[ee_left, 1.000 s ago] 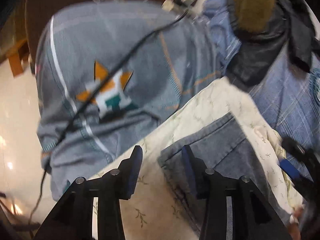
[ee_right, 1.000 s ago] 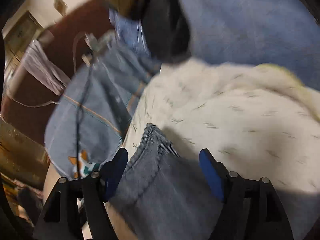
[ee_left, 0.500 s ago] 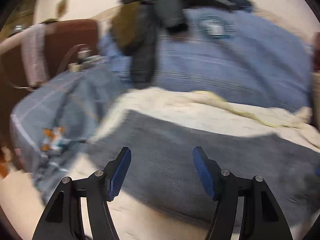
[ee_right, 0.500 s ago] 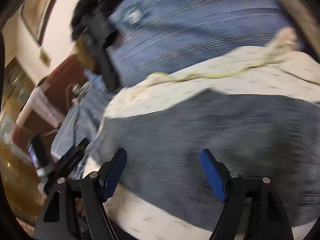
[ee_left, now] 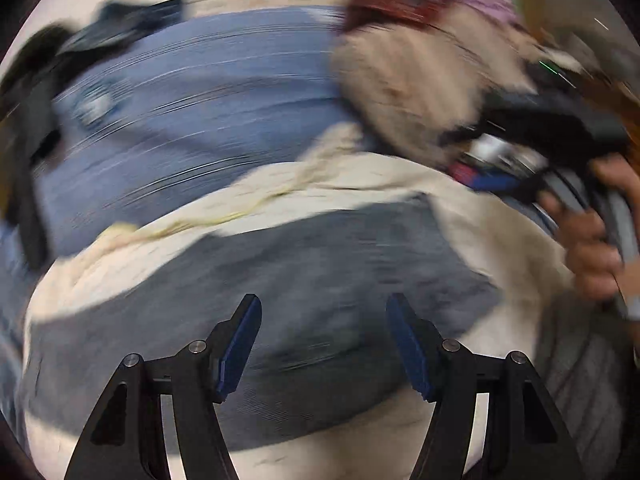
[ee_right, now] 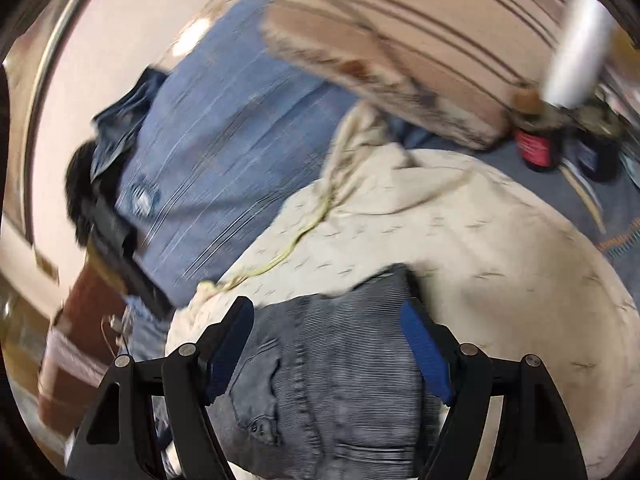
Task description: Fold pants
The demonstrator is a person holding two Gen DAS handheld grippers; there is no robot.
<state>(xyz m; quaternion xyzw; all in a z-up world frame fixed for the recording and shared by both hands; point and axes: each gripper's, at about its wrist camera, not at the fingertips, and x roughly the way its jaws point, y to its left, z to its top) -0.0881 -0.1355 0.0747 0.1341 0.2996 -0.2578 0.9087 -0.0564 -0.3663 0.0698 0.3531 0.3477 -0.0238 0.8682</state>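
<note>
The grey denim pants (ee_left: 312, 280) lie flat on a cream patterned sheet (ee_left: 360, 176). My left gripper (ee_left: 324, 336) is open and empty above their middle. In the right wrist view the pants' waist end with a pocket and rivet (ee_right: 332, 380) lies between the fingers of my right gripper (ee_right: 328, 340), which is open and empty just above the cloth. The right gripper, held in a hand (ee_left: 592, 240), also shows at the right edge of the left wrist view. Both views are motion-blurred.
A blue striped bedcover (ee_right: 224, 152) lies behind the cream sheet (ee_right: 500, 248). Dark clothes (ee_left: 36, 128) are piled at the far left. A beige striped cushion (ee_right: 400, 40) sits at the back right, with a red-labelled container (ee_right: 534, 148) beside it.
Both grippers have swung rightward along the pants. The left view has left the grey printed cloth for the middle of the pants. The right view now shows the waist end.
</note>
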